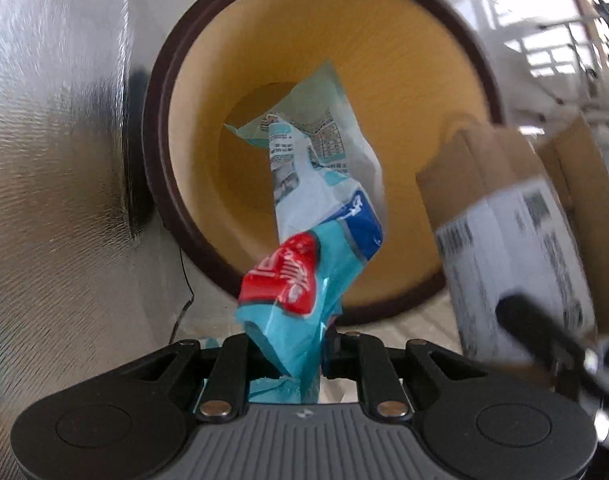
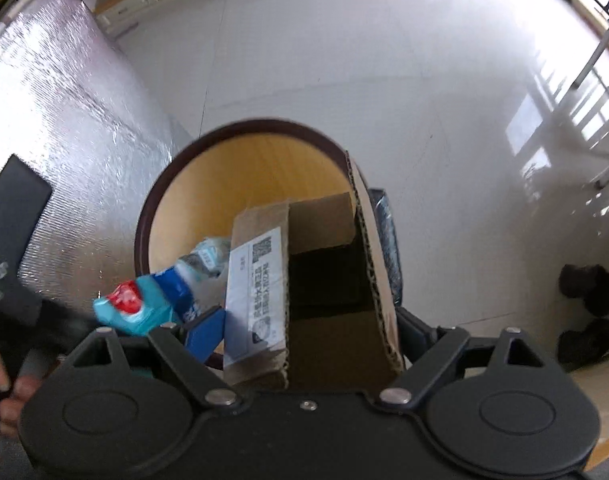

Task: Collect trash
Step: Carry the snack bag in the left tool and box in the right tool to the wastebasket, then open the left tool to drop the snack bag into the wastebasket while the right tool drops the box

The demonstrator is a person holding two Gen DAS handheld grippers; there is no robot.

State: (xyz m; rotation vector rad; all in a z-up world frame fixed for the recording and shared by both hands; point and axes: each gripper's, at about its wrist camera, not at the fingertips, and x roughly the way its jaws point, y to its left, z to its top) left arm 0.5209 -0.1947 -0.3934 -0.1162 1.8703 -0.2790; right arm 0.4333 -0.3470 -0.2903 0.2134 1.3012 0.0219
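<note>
A round bin with a dark brown rim (image 1: 160, 128) and a yellow inside stands on the floor, its rim (image 2: 144, 232) also showing in the right wrist view. My left gripper (image 1: 292, 356) points down, shut on a crumpled teal, blue and red plastic wrapper (image 1: 324, 184) that hangs over the bin's mouth. My right gripper (image 2: 304, 300) points down with its jaws wide, clamped on the sides of an open cardboard box (image 2: 312, 292) bearing a white shipping label. The box (image 1: 504, 216) hangs over the bin's right side. The wrapper (image 2: 152, 300) appears left of the box.
A silver foil sheet (image 2: 64, 120) lies left of the bin, with a black flat object (image 2: 12, 208) on it. White tiled floor (image 2: 384, 60) stretches behind. Dark slippers (image 2: 588, 312) lie at the right. A person's hand (image 2: 0, 384) shows at the lower left.
</note>
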